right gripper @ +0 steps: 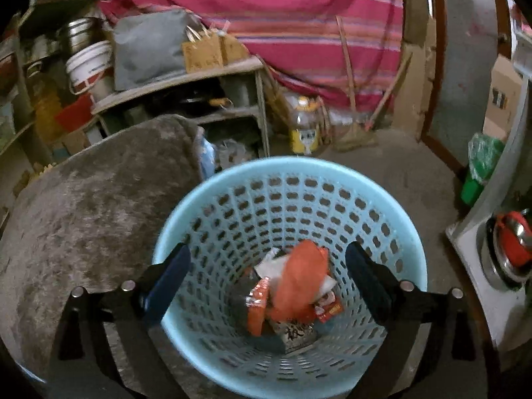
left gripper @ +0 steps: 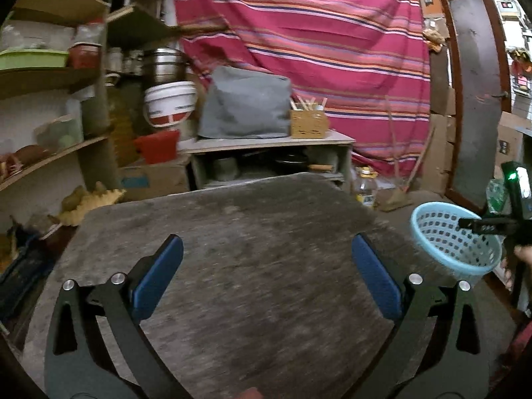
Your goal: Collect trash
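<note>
A light blue perforated basket stands on the floor beside the grey cloth-covered table. My right gripper hangs open over its mouth. Below the blue pads, a blurred orange wrapper is inside the basket, touching neither pad. More wrappers lie at the bottom. In the left wrist view, my left gripper is wide open above the bare table top with nothing between its fingers. The basket shows at the right edge, with the other gripper's black body and a hand over it.
Cluttered shelves stand left of the table. Behind it are a low cabinet and a striped pink cloth. A yellow-labelled bottle and a broom stand on the floor, and a green bag sits near the door.
</note>
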A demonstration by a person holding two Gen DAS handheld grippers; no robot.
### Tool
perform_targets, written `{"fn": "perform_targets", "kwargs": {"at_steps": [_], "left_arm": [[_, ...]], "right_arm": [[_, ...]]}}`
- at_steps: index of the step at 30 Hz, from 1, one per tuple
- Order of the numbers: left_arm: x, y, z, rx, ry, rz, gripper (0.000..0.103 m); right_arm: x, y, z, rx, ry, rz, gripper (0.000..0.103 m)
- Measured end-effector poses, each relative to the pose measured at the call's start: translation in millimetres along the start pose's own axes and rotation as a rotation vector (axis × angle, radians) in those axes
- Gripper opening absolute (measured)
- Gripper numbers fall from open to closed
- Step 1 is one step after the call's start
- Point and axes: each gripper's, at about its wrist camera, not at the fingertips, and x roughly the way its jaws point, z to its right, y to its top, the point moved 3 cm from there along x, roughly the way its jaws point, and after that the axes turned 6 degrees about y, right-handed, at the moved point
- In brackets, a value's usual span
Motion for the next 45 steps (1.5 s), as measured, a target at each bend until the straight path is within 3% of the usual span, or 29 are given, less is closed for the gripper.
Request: {"fn": "perform_targets", "kwargs": {"at_steps": [6,13,21,26,45], "left_arm": [[-26.7,-18.6,-29.7,-0.036,0.021,0.018,0.098],[-55.4,-47.0,-53.4,-0.105,0.065,0.044,0.098],[-60.8,-82.9,-63.3,-0.089,0.129,0.005,0.098],[-58.9,-99.4,-69.9,-0.098,0.16,-0.01,0.098],[-54.4,-101.2,-66.0,-0.076,0.18,0.016,0.098]], "right_arm": [[-55.0,-5.5,-51.4,-0.061,0.049,0.158,0.099],[-113.9,-45.9,-112.8,-0.119,0.126,0.298,0.099],[-109.4,-99.9,-165.0,-0.158,0.231,0.225,0.099],[-120.3,-122.8,-179.4,-0.189,0.188,0.301,0.099],[-121.2,-124.2,-210.9,-0.232,0.241,0.327,0.099]]}}
